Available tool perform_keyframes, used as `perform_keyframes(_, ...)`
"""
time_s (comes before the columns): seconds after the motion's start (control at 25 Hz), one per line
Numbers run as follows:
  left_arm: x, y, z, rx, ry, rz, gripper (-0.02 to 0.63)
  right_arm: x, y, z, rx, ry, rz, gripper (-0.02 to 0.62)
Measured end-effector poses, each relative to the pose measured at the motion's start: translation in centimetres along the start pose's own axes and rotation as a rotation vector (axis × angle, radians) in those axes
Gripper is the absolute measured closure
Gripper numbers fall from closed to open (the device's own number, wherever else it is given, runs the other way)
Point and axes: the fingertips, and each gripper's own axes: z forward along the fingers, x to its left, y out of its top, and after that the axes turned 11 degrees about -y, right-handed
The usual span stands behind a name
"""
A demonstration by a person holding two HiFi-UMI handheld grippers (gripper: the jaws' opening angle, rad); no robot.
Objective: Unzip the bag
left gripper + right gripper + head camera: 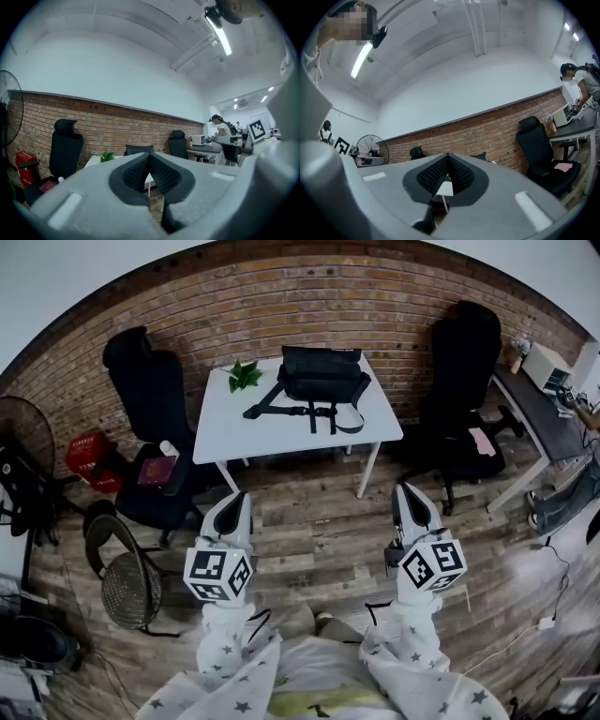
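Left gripper (236, 497) and right gripper (406, 491) we hold closed, empty, well apart from the bag (322, 374) lying on the white table (234, 425).

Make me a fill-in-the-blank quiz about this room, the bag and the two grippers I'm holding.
1. The black bag lies on a white ____.
2. Beside the bag stands a small green ____.
3. The left gripper and the right gripper both have their jaws ____, holding nothing.
4. The wall behind is built of ____.
Missing words: table, plant, shut, brick.
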Motion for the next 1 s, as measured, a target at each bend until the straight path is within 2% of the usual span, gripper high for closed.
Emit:
perform_keyframes(0.48, 1.8, -1.1, 2.1, 0.023, 0.039, -0.03, 0.607, -0.4, -1.7, 4.2, 0.039, 0.04, 0.033, 0.588)
perform_keyframes(0.72, 6.4, -1.6, 6.0, 0.011, 0.071, -0.066, 0.607, -0.6, -2.7, 9.7, 0.052, 0.042, 0.031, 0.588)
perform_keyframes(1.0, 11.6, -1.2, 12.8, 0.02, 0.035, -0.062, 0.607, -1.6, -3.7, 17.7, 0.057, 0.026, 0.04, 0.588)
